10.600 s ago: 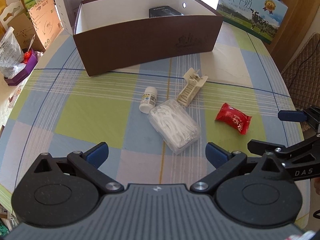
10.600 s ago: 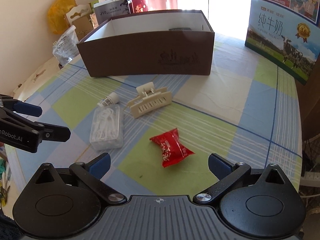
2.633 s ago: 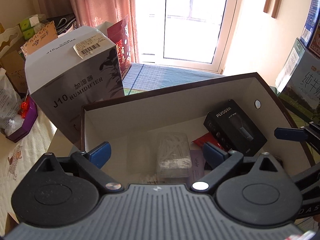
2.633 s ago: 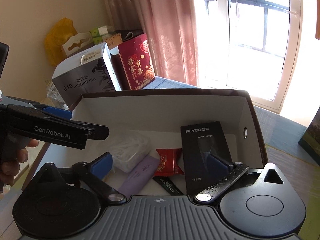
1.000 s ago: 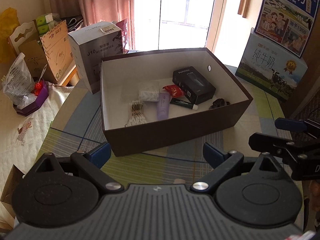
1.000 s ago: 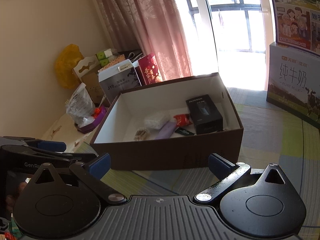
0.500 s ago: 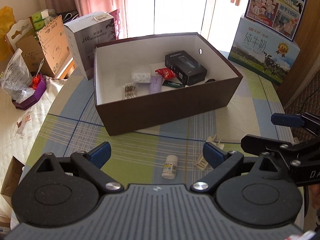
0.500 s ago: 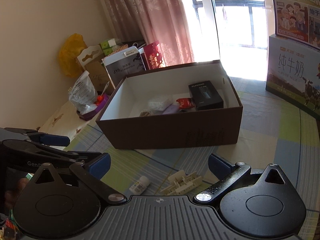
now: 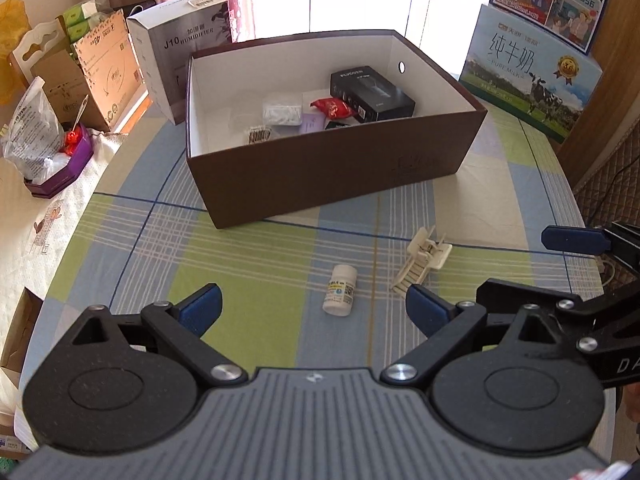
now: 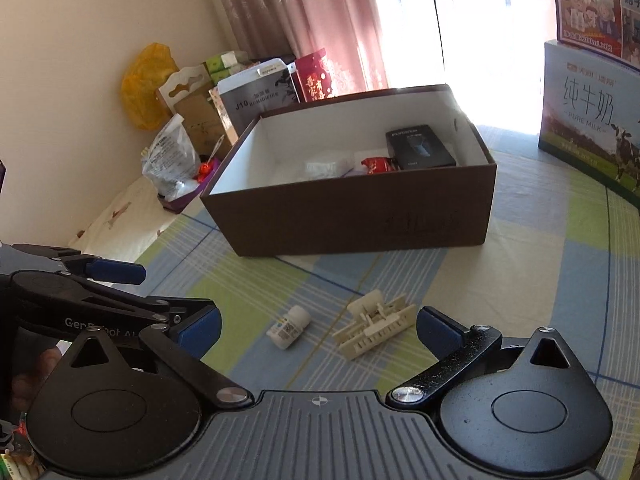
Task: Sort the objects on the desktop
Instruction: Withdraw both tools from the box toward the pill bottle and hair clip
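Left gripper and right gripper both spread wide, empty, hovering above checked tablecloth. Small white bottle on its side, cream hair claw just right of it, apart. Farther off, brown box holding red packet, black carton

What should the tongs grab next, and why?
Probably lower the left tongs onto the small white bottle. It lies on the tablecloth right ahead between the open tips, outside the brown box, and both tongs are empty.
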A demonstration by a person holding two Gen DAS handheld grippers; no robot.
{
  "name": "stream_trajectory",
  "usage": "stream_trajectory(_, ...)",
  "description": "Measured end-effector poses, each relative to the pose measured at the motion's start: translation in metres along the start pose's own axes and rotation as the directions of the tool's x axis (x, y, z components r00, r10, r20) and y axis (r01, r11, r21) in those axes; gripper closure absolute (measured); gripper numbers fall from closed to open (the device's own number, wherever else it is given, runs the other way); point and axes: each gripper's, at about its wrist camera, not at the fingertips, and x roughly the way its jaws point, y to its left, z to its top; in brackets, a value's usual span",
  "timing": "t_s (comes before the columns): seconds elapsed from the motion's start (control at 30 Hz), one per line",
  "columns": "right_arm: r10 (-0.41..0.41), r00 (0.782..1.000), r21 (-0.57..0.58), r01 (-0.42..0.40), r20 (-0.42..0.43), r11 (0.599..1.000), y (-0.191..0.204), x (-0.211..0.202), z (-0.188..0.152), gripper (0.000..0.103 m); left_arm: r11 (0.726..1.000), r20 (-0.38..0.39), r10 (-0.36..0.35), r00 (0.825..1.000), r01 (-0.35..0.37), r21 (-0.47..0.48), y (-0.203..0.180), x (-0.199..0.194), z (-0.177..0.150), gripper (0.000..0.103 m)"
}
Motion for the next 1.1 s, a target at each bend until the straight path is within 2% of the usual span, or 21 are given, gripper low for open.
stream_trajectory(0.7, -0.045, 0.994, 0.058, 0.051, -0.102, 0.997, -0.005, 0.014, -0.031, 0.002, 1.000, -0.100, -0.015, 0.995, 0.015, 0.004, 0.002, 0.027, -0.026, 0.006)
stream_trajectory(1.1, -0.056, 0.989, 0.064, 0.065, -0.139, 0.996, -0.004, 0.027, -0.038, 0.002, 1.000, -0.129, -0.022, 0.991, 0.024, 0.008, 0.007, 0.044, -0.033, 0.006)
